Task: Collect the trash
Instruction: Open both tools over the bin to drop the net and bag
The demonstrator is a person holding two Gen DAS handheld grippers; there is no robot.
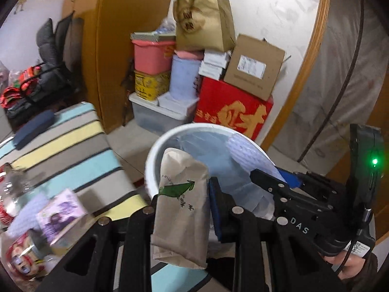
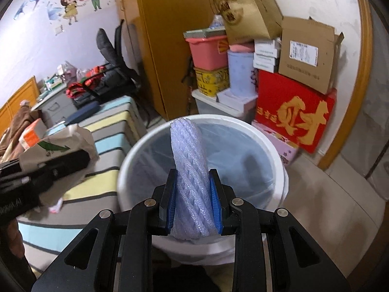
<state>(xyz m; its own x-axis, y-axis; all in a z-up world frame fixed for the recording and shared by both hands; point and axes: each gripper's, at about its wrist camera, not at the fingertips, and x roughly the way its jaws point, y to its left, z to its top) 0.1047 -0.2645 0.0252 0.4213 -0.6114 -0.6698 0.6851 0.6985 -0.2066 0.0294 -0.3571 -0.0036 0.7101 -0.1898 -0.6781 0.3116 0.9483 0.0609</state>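
In the left wrist view the left claw (image 1: 184,209) is clamped on a brown paper bag (image 1: 181,206) with a green arrow mark and dark lettering. The bag stands upright between the fingers at lower centre of the frame, its top rising in front of the near rim of the white bin (image 1: 155,155). The bin, lined with a pale blue bag, sits just behind the claw at centre frame. At right of the same frame the right claw (image 1: 287,182) reaches over the bin's opening; a person's hand (image 1: 350,265) holds its grip at the lower right edge.

In the right wrist view the right claw (image 2: 192,202) grips a roll of lilac foam netting (image 2: 189,170) between its blue pads (image 2: 215,204), at lower centre of the frame. The netting points up and away, directly above the bin's (image 2: 279,160) lined opening. The left claw (image 2: 56,163) with the paper bag (image 2: 73,143) shows at the left edge, beside the bin and over the striped bed cover (image 2: 109,131).

Behind the bin, at upper right, a red box (image 2: 294,112) with gold lettering stands under stacked cardboard boxes (image 2: 306,53).
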